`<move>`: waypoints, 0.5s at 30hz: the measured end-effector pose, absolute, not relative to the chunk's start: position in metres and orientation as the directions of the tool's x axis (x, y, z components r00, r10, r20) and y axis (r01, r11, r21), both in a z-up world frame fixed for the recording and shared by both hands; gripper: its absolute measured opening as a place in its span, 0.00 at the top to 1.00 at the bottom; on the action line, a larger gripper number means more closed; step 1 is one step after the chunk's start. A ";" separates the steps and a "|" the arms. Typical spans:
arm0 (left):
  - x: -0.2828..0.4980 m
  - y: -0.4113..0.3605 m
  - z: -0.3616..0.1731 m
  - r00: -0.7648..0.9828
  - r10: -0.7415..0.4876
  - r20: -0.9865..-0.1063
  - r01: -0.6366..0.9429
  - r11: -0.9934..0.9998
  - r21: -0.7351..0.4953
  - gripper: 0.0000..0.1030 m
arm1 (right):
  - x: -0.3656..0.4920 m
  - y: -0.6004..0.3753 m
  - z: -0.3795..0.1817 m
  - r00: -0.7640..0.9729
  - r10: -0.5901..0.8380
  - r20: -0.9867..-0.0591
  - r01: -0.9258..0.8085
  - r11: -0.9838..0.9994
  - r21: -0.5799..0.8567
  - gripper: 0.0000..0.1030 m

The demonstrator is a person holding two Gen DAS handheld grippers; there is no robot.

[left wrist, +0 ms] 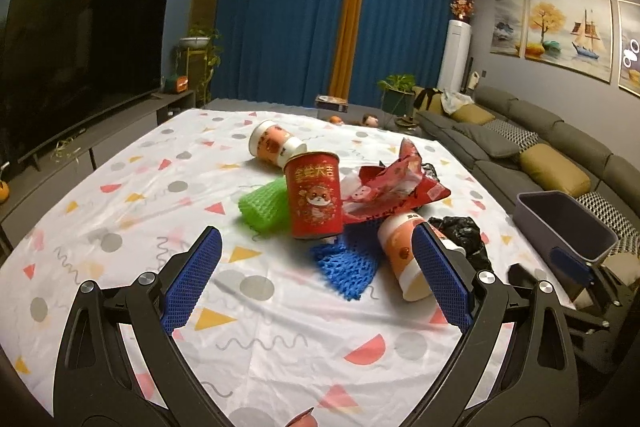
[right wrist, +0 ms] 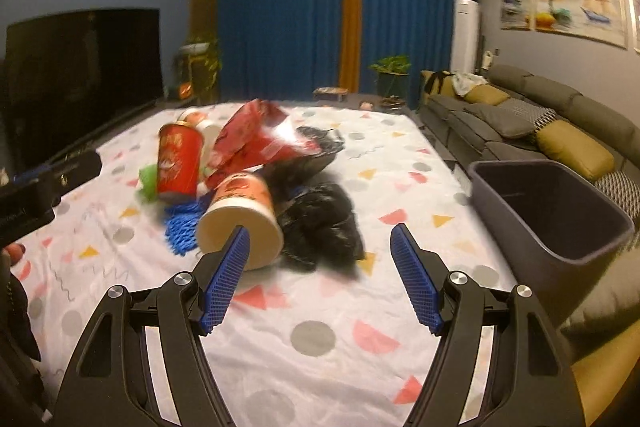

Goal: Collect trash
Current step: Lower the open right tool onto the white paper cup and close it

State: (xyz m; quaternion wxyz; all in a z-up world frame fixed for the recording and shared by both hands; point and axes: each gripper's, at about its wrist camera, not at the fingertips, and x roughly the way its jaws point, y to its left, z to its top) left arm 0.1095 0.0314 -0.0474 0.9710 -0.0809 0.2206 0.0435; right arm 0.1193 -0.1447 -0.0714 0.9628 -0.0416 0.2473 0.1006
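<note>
Both empty: left gripper (left wrist: 316, 259) and right gripper (right wrist: 320, 259) gape wide. Nearest paper cup (right wrist: 240, 223) looks light, crushable; pinch gently across its body.

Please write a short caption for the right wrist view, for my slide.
Open right gripper above patterned tablecloth, facing a trash pile and a grey bin.

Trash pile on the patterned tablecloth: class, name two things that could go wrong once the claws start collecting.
1. The upright red cylindrical tin stands amid the pile, against the green foam net; a nudge might topple it.
2. The tipped paper cup nearest the open right claw lies on its side and may roll away if touched off-centre.
</note>
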 end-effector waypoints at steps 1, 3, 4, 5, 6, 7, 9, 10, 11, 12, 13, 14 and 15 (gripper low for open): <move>0.110 0.033 -0.048 0.898 0.048 -0.437 -0.121 0.983 -0.140 0.09 | 0.122 -0.140 -0.073 0.854 0.175 -0.490 -0.223 0.974 -0.041 0.31; 0.112 0.035 -0.048 0.897 0.047 -0.439 -0.122 0.982 -0.145 0.09 | 0.129 -0.132 -0.076 0.843 0.174 -0.509 -0.242 0.968 -0.068 0.34; 0.113 0.036 -0.048 0.897 0.047 -0.440 -0.123 0.981 -0.147 0.09 | 0.133 -0.128 -0.078 0.837 0.173 -0.519 -0.252 0.964 -0.084 0.35; 0.113 0.037 -0.048 0.897 0.048 -0.440 -0.125 0.981 -0.148 0.09 | 0.135 -0.125 -0.080 0.833 0.172 -0.525 -0.258 0.961 -0.095 0.36; 0.114 0.038 -0.048 0.896 0.049 -0.441 -0.127 0.981 -0.149 0.09 | 0.139 -0.121 -0.082 0.829 0.169 -0.533 -0.268 0.957 -0.113 0.37; 0.115 0.040 -0.047 0.896 0.048 -0.441 -0.127 0.980 -0.152 0.09 | 0.143 -0.116 -0.084 0.826 0.163 -0.539 -0.273 0.953 -0.130 0.39; 0.116 0.041 -0.047 0.896 0.050 -0.440 -0.129 0.980 -0.153 0.09 | 0.149 -0.111 -0.088 0.817 0.158 -0.554 -0.288 0.945 -0.155 0.43; 0.117 0.041 -0.048 0.896 0.049 -0.441 -0.129 0.980 -0.152 0.09 | 0.153 -0.108 -0.090 0.812 0.158 -0.562 -0.294 0.942 -0.160 0.45; 0.118 0.042 -0.048 0.896 0.048 -0.442 -0.128 0.980 -0.152 0.09 | 0.157 -0.105 -0.091 0.806 0.159 -0.571 -0.301 0.940 -0.164 0.47; 0.119 0.042 -0.048 0.895 0.048 -0.444 -0.128 0.980 -0.152 0.09 | 0.161 -0.103 -0.093 0.802 0.158 -0.576 -0.305 0.937 -0.168 0.52; 0.119 0.043 -0.049 0.894 0.047 -0.446 -0.128 0.980 -0.153 0.09 | 0.164 -0.101 -0.095 0.798 0.159 -0.582 -0.310 0.936 -0.170 0.56; 0.120 0.044 -0.049 0.893 0.047 -0.447 -0.128 0.980 -0.153 0.09 | 0.167 -0.099 -0.096 0.792 0.161 -0.588 -0.315 0.934 -0.170 0.58; 0.121 0.044 -0.050 0.892 0.047 -0.449 -0.129 0.980 -0.153 0.09 | 0.169 -0.098 -0.098 0.789 0.164 -0.592 -0.320 0.933 -0.168 0.59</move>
